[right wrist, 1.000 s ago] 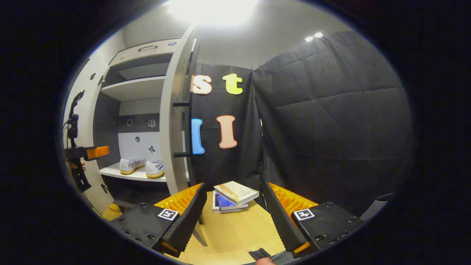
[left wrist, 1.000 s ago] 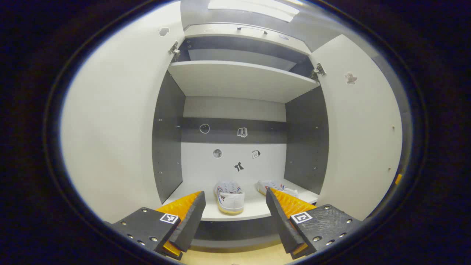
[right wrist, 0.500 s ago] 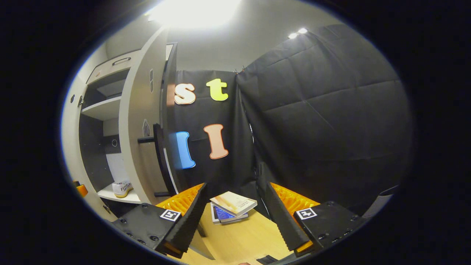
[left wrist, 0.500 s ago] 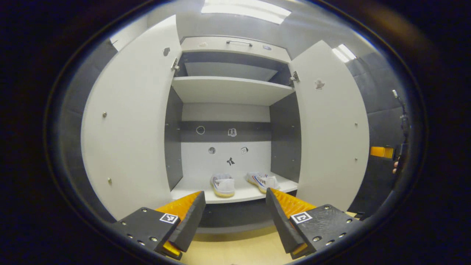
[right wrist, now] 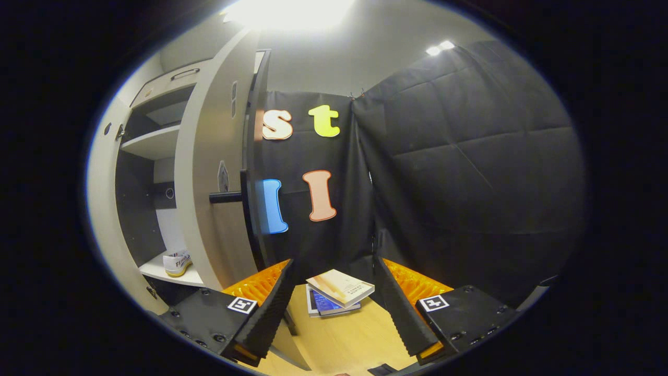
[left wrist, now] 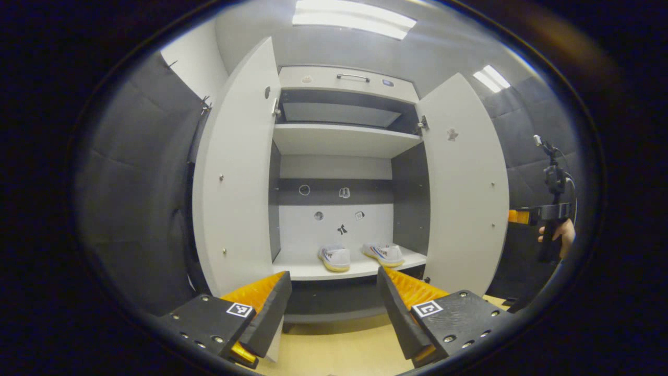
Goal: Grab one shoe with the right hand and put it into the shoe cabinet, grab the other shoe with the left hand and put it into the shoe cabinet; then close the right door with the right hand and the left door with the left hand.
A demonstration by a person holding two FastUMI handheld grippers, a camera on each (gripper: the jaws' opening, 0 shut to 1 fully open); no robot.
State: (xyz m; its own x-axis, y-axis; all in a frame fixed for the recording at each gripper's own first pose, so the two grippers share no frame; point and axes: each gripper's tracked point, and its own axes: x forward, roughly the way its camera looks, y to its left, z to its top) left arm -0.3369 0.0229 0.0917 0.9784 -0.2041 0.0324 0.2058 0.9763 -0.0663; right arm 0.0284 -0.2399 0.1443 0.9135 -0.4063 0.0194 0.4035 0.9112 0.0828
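— Where are your shoes right now?

— Both sit inside the shoe cabinet (left wrist: 339, 141), on its lower shelf (left wrist: 313, 270). In the left gripper view, one shoe (left wrist: 334, 258) points its heel at you, and the other shoe (left wrist: 383, 253) lies just beside it to the right, turned at an angle. The shelf above them carries nothing I can make out.

— And the doors?

— Your left door (left wrist: 237, 172) and right door (left wrist: 464, 183) both stand wide open. In the right gripper view you see the right door nearly edge-on, with its dark handle (right wrist: 225, 197) sticking out.

— What about my tools?

— Your left hand-held gripper (left wrist: 334, 308) faces the open cabinet, fingers spread, nothing between them. Your right hand-held gripper (right wrist: 334, 308) is spread too and empty, aimed past the right door toward a stack of books (right wrist: 336, 295) on the wooden floor (right wrist: 344, 339). From the left gripper view, that right tool shows farther off, beyond the right door, held in your hand (left wrist: 557, 236).
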